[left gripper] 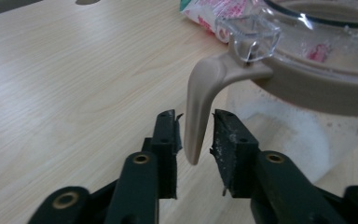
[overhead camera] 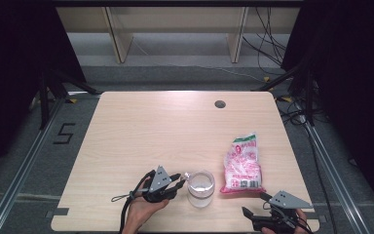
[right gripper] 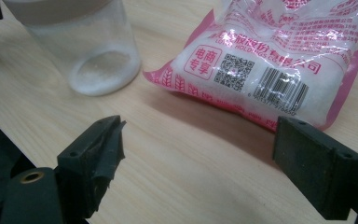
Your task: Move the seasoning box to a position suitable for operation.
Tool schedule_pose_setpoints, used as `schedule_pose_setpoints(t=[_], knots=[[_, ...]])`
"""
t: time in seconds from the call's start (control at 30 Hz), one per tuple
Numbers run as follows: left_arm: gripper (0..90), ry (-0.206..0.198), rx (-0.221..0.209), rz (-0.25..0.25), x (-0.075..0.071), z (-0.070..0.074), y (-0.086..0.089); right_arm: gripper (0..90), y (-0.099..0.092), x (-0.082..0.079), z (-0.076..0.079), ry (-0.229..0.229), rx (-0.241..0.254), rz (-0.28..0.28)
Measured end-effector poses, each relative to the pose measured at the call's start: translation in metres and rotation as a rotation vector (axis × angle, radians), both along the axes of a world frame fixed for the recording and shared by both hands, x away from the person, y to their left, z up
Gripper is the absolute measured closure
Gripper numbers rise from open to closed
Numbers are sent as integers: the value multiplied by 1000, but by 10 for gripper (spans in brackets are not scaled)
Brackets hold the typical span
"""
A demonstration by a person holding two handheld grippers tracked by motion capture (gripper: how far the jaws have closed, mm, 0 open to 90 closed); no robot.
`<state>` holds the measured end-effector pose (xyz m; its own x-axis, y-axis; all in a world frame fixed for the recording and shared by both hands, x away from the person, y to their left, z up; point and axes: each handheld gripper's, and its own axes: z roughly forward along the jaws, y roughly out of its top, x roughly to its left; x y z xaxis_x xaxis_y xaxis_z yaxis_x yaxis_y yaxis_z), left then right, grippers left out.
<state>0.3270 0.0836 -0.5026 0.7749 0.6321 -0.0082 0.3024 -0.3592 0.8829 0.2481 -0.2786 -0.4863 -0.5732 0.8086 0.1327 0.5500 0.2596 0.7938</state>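
A clear jar [overhead camera: 200,187] with a tan rim band and a little white powder in its bottom stands near the table's front edge. Its tan clasp lever [left gripper: 200,102] hangs down between the jaws of my left gripper [left gripper: 196,130], which stand close on either side; a thin gap shows at the left pad. In the high view the left gripper [overhead camera: 180,181] lies just left of the jar. A pink and white bag [overhead camera: 242,163] lies flat to the jar's right. My right gripper [overhead camera: 253,203] is open at the front right corner, facing the bag [right gripper: 270,60] and the jar [right gripper: 88,46] with nothing between its jaws [right gripper: 200,135].
The light wooden table [overhead camera: 151,131] has a round cable hole [overhead camera: 219,104] near its far edge. Wooden furniture legs and loose cables lie on the floor beyond it. Dark curtains hang on both sides.
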Motion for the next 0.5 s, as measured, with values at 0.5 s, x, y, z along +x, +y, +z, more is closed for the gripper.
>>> schedule_pose_setpoints(t=[0.5], knots=[[780, -33, 41, -2, -10, -2, 4, 176, -2, 2, -2, -7, -9, 19]])
